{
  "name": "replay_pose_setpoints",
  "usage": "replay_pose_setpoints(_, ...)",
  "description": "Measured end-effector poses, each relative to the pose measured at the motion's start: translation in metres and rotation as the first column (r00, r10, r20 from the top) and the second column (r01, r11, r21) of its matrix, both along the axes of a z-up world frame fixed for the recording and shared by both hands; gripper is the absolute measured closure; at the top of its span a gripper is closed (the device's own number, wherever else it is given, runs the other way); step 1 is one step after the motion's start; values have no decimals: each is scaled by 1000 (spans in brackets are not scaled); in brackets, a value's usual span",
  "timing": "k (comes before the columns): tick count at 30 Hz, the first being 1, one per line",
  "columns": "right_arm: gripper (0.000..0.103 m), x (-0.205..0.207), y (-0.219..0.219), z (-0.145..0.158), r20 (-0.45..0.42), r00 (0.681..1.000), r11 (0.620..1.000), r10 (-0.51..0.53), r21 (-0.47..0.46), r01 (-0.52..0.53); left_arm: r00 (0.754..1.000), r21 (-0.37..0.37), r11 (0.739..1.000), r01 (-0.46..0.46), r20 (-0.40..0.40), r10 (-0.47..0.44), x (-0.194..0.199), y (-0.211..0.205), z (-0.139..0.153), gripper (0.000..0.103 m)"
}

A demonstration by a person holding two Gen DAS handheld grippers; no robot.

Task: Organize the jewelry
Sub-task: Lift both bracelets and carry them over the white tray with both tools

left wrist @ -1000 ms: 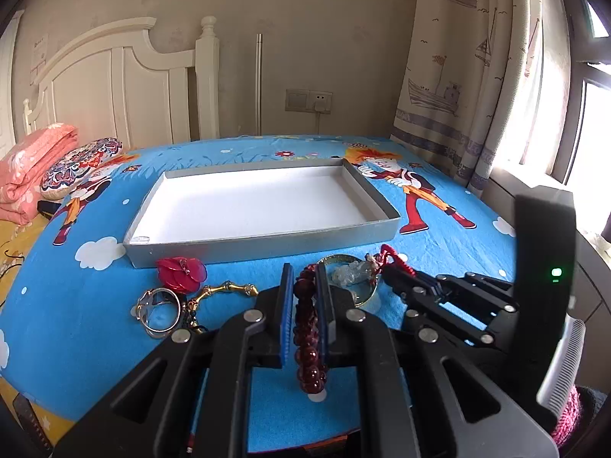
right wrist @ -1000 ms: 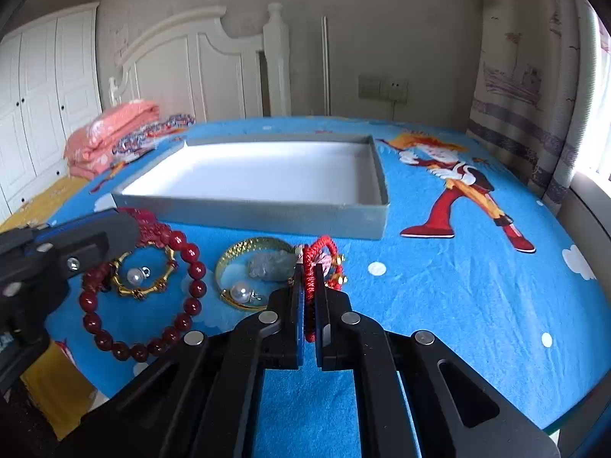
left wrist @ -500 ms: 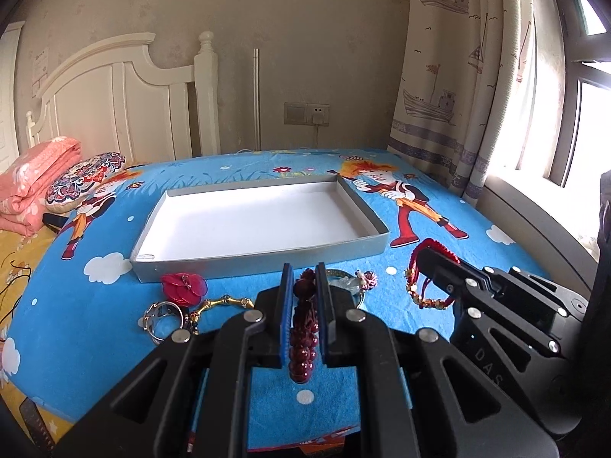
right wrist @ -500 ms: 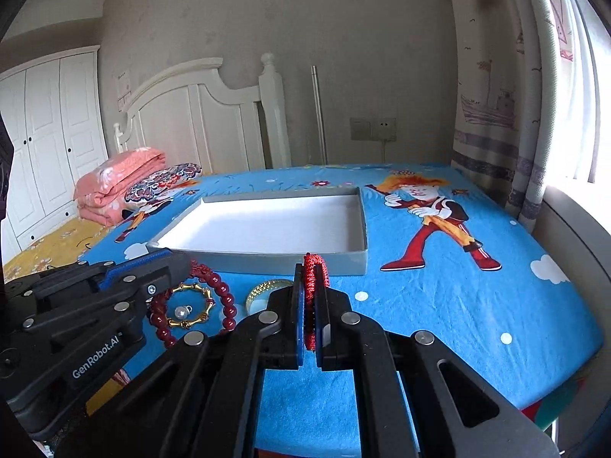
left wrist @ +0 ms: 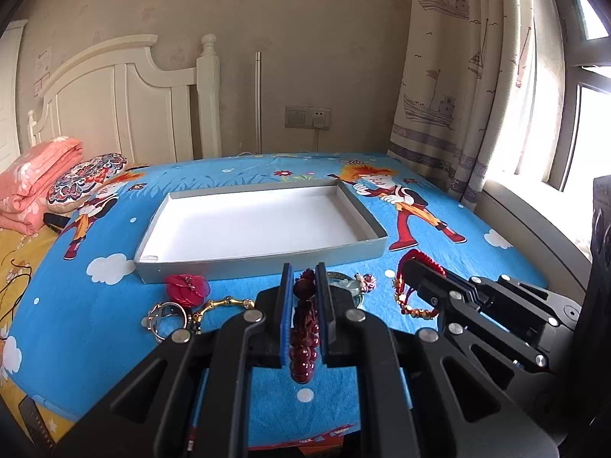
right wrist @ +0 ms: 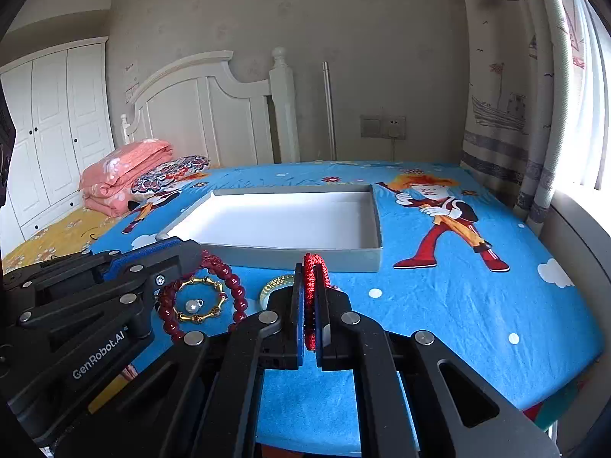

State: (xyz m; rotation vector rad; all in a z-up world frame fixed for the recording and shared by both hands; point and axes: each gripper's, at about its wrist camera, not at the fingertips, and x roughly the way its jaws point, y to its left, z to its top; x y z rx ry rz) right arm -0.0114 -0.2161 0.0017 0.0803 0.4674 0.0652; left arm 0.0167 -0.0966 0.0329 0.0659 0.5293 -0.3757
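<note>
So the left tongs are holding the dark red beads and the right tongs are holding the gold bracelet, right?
Not quite. The left tongs do hold the dark red beads, but the right tongs pinch the red cord bracelet, as the right wrist view shows. The gold bracelet lies on the blue cloth.

The beads [left wrist: 303, 347] are glossy dark red, like polished glass or stone. The cord [right wrist: 314, 297] is rough red woven thread. The tray [left wrist: 267, 259] looks like matt grey card, white and smooth inside. The bangle [right wrist: 200, 299] is shiny gold metal. The sheet [right wrist: 477, 305] is soft matt printed cloth. Both grippers' [left wrist: 303, 297] [right wrist: 308, 305] bodies are matt black plastic with bright metal screws.
</note>
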Motion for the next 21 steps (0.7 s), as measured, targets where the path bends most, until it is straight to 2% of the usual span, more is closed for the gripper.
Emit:
replay_pose_setpoints(12, 98, 12, 46, 2, 4, 995, 994, 100, -48, -100, 991, -1, 991, -133, 9, 133, 4, 55, 3, 92)
replay_pose_setpoints(21, 98, 19, 64, 7, 12, 995, 992, 100, -74, -99, 988, 1, 988, -154, 10, 154, 10, 76, 2, 92)
